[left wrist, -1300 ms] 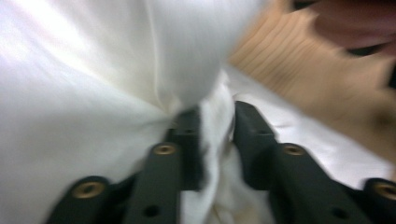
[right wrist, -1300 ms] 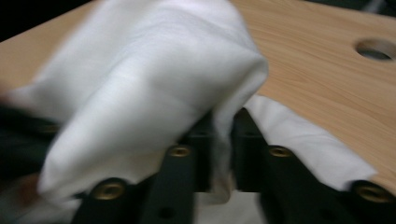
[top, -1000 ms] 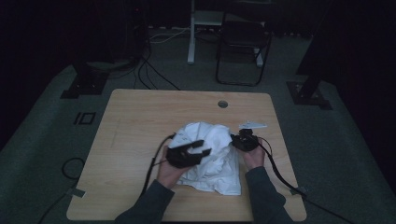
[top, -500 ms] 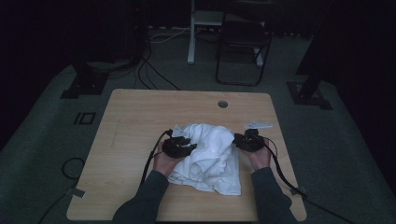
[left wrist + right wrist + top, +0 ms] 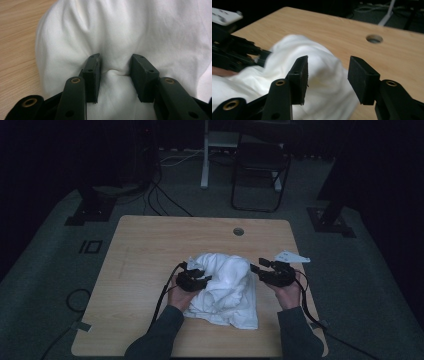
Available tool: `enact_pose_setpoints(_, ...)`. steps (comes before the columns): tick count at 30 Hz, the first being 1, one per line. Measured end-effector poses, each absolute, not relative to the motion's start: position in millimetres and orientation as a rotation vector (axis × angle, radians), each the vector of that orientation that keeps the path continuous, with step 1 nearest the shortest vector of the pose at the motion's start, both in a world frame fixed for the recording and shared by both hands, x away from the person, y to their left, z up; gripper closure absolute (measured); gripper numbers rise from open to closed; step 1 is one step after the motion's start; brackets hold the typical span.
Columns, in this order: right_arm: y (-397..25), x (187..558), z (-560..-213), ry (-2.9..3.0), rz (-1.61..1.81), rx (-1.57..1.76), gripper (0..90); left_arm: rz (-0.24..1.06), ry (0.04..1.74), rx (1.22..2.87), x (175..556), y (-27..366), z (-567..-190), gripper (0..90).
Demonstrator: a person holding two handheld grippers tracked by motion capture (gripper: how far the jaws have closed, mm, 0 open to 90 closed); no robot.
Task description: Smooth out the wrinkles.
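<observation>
A crumpled white cloth [image 5: 225, 287] lies bunched on the wooden table [image 5: 150, 245], near its front middle. My left gripper [image 5: 205, 279] presses into the cloth's left side. In the left gripper view its jaws [image 5: 115, 58] stand apart against the cloth [image 5: 125, 30], with a small raised fold between them. My right gripper [image 5: 256, 266] hovers just off the cloth's right edge. Seen in the right gripper view, it is open [image 5: 328, 61] with nothing gripped; the cloth [image 5: 319, 77] lies beyond it, and the left gripper [image 5: 239, 55] is at the far side.
A round cable hole [image 5: 238, 231] sits in the table near its far edge. A folding chair [image 5: 260, 165] and stand bases [image 5: 330, 217] are on the floor behind. Cables [image 5: 160, 300] trail from both grippers toward the front edge.
My left gripper slid from on top of the cloth to its left side, and the cloth has bunched up higher. The right gripper edged slightly to the right.
</observation>
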State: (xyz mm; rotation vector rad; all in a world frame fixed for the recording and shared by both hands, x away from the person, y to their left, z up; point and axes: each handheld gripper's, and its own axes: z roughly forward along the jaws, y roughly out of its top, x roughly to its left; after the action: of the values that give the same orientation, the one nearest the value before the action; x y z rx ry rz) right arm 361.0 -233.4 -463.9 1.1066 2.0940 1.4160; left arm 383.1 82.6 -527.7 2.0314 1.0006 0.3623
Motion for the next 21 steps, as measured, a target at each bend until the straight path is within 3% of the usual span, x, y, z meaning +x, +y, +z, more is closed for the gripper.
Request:
enact_pose_setpoints(8,-200.5,379.2,-475.6,2.203,1.327,1.081,48.2,0.378,1.003,2.023,381.5,81.8,-528.6,59.7)
enact_pose_setpoints(10,-195.5,384.0,-482.8,2.254,1.289,1.076,66.9,0.379,1.004,2.023,381.0,82.3,-528.9,59.7)
enact_pose_setpoints(11,-193.8,385.8,-486.0,2.271,1.245,1.066,80.9,0.379,1.003,2.022,380.8,82.5,-529.0,59.8)
enact_pose_setpoints(12,-193.3,387.1,-488.0,2.272,1.202,1.071,84.6,0.385,1.000,2.024,380.2,82.5,-529.2,59.9)
enact_pose_setpoints(21,-235.2,386.2,-486.6,2.164,1.140,1.203,85.2,0.404,0.995,2.015,377.3,81.9,-529.9,60.5)
